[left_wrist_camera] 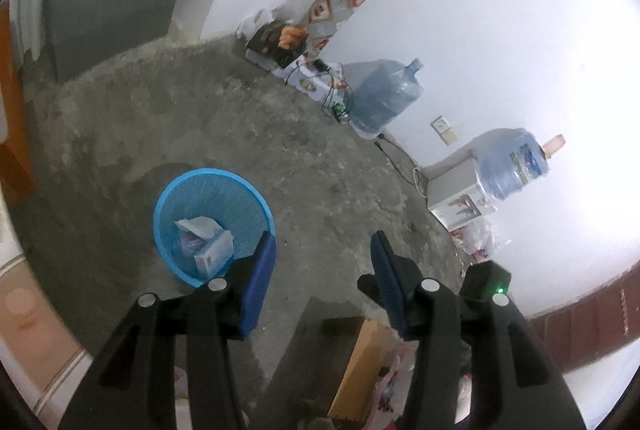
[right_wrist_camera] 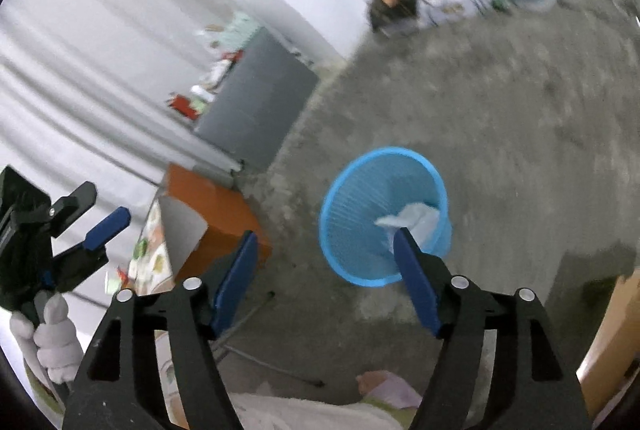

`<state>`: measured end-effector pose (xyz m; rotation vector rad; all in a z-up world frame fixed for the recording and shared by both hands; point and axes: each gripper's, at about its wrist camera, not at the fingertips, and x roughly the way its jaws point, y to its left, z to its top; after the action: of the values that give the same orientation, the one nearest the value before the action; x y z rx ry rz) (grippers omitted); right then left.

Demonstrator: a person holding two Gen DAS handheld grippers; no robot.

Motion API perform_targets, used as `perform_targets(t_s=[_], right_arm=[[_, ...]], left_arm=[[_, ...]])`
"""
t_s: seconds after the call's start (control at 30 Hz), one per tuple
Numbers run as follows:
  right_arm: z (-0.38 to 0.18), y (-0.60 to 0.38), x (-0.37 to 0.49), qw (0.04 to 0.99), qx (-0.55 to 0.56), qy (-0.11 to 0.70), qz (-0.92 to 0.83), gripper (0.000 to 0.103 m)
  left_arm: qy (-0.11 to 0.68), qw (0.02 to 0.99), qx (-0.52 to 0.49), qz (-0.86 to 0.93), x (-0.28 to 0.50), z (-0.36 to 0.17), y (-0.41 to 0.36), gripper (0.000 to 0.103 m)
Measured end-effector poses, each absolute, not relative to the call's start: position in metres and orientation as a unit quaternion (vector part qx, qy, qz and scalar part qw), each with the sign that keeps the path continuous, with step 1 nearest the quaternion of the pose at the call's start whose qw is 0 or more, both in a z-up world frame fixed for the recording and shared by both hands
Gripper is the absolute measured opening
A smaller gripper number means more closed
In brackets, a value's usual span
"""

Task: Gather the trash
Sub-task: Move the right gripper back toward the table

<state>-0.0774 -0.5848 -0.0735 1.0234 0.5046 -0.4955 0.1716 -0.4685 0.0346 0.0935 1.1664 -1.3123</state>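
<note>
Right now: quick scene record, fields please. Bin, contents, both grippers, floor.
bin: blue mesh basket, upright on the concrete floor
contents: crumpled white wrapper and a small white box
left gripper: open, nothing between the pads
right gripper: open, nothing between the pads
near bin: floor beside it shows no loose trash
view quality: right wrist view blurred

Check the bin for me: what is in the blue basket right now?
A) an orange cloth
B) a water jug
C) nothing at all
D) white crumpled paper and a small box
D: the left wrist view shows white crumpled paper and a small box lying inside the blue basket.
</note>
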Motion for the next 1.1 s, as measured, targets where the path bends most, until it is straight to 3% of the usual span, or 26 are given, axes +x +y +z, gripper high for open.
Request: perform_targets(t_s=[0.37, 0.73, 1.1], right_arm=[[-0.006, -0.526, -0.059, 0.873, 0.41, 0.235, -0.116, 0.075], [0.029, -0.478, -0.018, 0.89, 0.374, 0.261, -0.014, 0.075], [0.041, -0.407, 0.074, 0.878, 0.334, 0.33, 0.092, 0.075]], left_arm=[[0.435, 0.694, 0.035, -0.572, 0.158, 0.112, -0.338, 0.065], [0.382, 0.797, -0.033, -0.467, 0.191, 0.149, -0.177, 0.069], [0.39, 0.841, -0.103, -0.361, 0.226, 0.133, -0.045, 0.072]])
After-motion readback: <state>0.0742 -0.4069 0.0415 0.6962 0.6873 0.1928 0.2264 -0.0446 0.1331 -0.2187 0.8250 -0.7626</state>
